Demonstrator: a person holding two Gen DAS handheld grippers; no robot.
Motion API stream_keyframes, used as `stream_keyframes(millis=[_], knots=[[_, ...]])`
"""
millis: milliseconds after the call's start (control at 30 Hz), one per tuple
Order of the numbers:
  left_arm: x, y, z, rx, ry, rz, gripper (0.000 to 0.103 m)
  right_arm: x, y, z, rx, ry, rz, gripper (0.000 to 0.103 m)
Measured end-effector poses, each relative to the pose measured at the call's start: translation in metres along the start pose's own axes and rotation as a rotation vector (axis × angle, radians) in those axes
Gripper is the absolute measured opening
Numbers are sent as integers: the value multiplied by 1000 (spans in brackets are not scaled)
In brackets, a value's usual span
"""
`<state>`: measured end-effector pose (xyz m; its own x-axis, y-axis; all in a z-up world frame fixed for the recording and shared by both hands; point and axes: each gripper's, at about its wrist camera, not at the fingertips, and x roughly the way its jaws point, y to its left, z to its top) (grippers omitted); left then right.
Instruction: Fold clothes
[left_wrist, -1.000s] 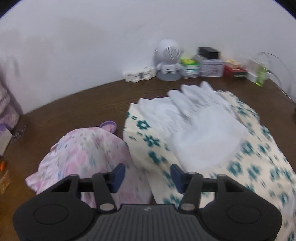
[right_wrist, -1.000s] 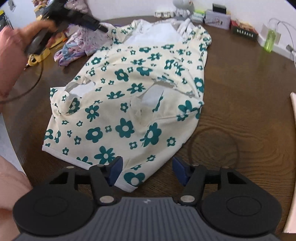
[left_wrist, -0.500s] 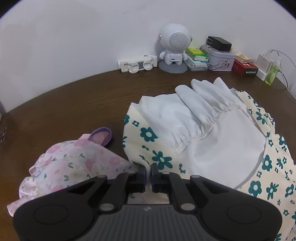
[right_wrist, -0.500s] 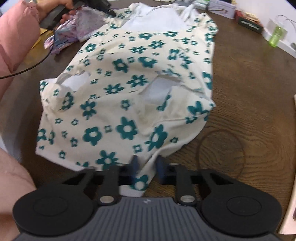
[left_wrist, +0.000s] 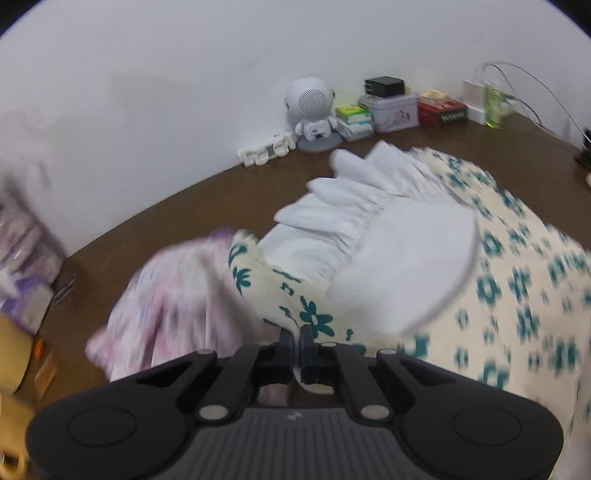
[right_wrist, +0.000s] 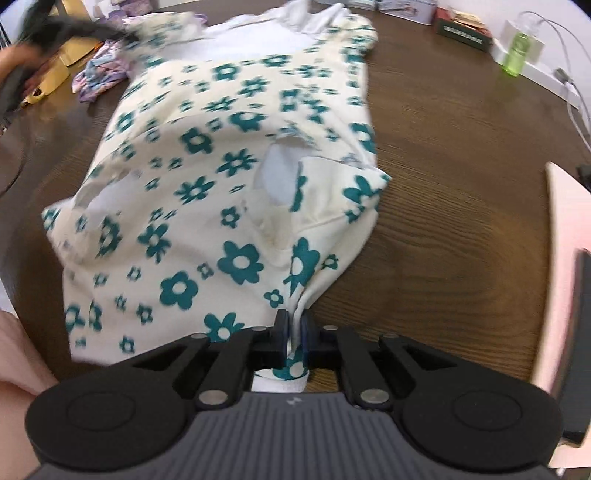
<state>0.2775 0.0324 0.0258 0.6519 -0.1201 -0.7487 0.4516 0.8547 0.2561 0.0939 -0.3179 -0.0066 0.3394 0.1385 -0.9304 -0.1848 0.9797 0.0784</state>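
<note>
A cream garment with teal flowers (right_wrist: 229, 155) lies spread on the brown wooden table (right_wrist: 461, 177). Its white ruffled lining (left_wrist: 351, 229) shows in the left wrist view. My left gripper (left_wrist: 295, 341) is shut on the garment's flowered edge (left_wrist: 310, 314) and lifts it a little. My right gripper (right_wrist: 293, 332) is shut on the garment's near corner and holds it raised off the table. The left gripper also shows in the right wrist view (right_wrist: 66, 29), blurred, at the garment's far left corner.
A pink floral garment (left_wrist: 173, 295) lies crumpled left of the flowered one. A white robot figure (left_wrist: 312, 110), tins and boxes (left_wrist: 395, 110) and a green bottle (right_wrist: 519, 53) stand along the wall. Cables (right_wrist: 576, 103) lie at the right.
Both grippers closed from open onto the flowered garment's edges. Both now lift and pull the cloth, which has bunched and shifted.
</note>
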Motion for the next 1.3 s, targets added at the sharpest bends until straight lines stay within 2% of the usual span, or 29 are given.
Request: stream_keyframes(millis=[167,367,567,667,733,767,800,933,1000,1100,1200,1233,1300], knots=[[-49,-6,-80,-111,26,56,2,-4,-24,-4,-45,-2,-18,6],[-108,-15,-161,-290,59,117,2,3,-15,9,-174,-22,-18,6],[-135,-28,-198,-376,75,114,4,16,1,35,-284,-41,-50,6],[-140,-25,-191,-357,62,101,13,20,-1,42,-288,-44,-64,6],[-143,-19,-183,-344,59,93,24,22,-4,43,-271,-50,-62,6],[-145,-15,-178,-338,57,93,36,23,-5,43,-258,-55,-60,7],[-147,-9,-170,-327,49,99,46,22,-8,42,-241,-62,-54,10],[-152,14,-131,-248,-12,113,60,3,-19,28,-127,-118,-5,24],[-134,21,-103,-198,-16,100,67,-6,-21,22,-79,-146,14,30],[-88,29,-62,-138,7,106,67,-3,-22,20,-47,-148,-4,37],[-22,48,-29,-147,75,157,64,1,-25,18,0,-142,-15,37],[-2,57,-22,-170,96,157,61,2,-26,17,17,-144,-15,37],[32,74,-10,-210,121,150,41,2,-28,16,46,-149,-18,37]])
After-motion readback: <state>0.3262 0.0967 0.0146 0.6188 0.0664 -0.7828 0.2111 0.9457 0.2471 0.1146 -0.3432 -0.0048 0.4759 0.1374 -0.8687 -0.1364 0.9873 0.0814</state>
